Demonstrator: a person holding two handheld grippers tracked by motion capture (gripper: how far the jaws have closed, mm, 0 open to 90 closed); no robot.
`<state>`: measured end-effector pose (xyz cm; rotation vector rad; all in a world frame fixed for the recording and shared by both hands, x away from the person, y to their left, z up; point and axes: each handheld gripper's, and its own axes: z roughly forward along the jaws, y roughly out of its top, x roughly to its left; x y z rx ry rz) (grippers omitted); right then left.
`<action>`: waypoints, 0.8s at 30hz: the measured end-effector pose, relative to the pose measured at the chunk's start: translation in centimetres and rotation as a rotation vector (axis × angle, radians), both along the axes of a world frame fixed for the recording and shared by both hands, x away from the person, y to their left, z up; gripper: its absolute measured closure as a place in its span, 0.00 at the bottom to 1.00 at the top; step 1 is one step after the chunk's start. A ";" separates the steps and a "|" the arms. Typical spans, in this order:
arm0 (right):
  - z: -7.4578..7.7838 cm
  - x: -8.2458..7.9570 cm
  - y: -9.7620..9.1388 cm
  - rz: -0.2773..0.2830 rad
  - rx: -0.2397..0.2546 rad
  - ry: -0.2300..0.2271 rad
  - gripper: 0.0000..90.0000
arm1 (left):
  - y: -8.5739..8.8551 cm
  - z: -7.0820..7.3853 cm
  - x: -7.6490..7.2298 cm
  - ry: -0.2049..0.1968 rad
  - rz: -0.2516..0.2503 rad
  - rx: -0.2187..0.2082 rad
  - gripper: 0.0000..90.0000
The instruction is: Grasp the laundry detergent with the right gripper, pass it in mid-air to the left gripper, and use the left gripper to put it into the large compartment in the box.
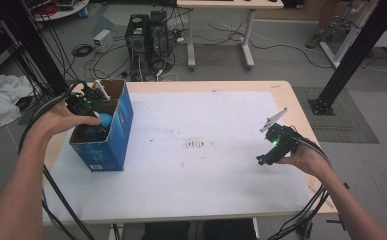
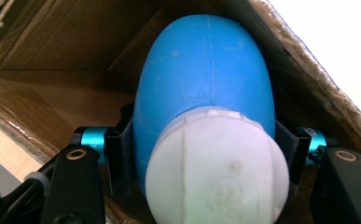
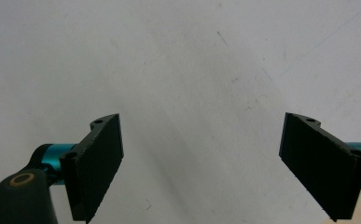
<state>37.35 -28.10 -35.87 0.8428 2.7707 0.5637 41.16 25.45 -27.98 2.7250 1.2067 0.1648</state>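
A blue and white egg-shaped capsule (image 2: 206, 112) sits between my left gripper's black jaws, which press on its blue half from both sides. My left gripper (image 1: 97, 120) reaches down into an open blue cardboard box (image 1: 116, 131) at the table's left side, and the capsule's blue half (image 1: 105, 120) shows at the box opening. The box's brown inner walls (image 2: 52, 56) surround the capsule. My right gripper (image 1: 262, 160) hovers over the white table cover at the right, its jaws wide apart with nothing between them (image 3: 201, 163).
A white sheet (image 1: 191, 150) covers most of the wooden table (image 1: 286, 90), with a dark smudge (image 1: 195, 144) near its middle. Beyond the far edge stand computer towers (image 1: 148, 35), cables and another table's legs. A black frame post (image 1: 353, 55) rises at the right.
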 end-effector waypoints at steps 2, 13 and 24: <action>0.0 -0.1 0.0 -0.005 0.003 -0.001 0.14 | -0.2 0.0 0.0 0.000 0.002 0.004 0.42; 0.0 0.0 -0.2 -0.008 -0.002 0.001 0.14 | -0.3 -0.1 0.5 0.008 0.001 0.016 0.41; -0.2 0.0 0.0 -0.004 -0.001 0.007 0.14 | -0.3 0.0 0.7 0.021 -0.017 0.024 0.38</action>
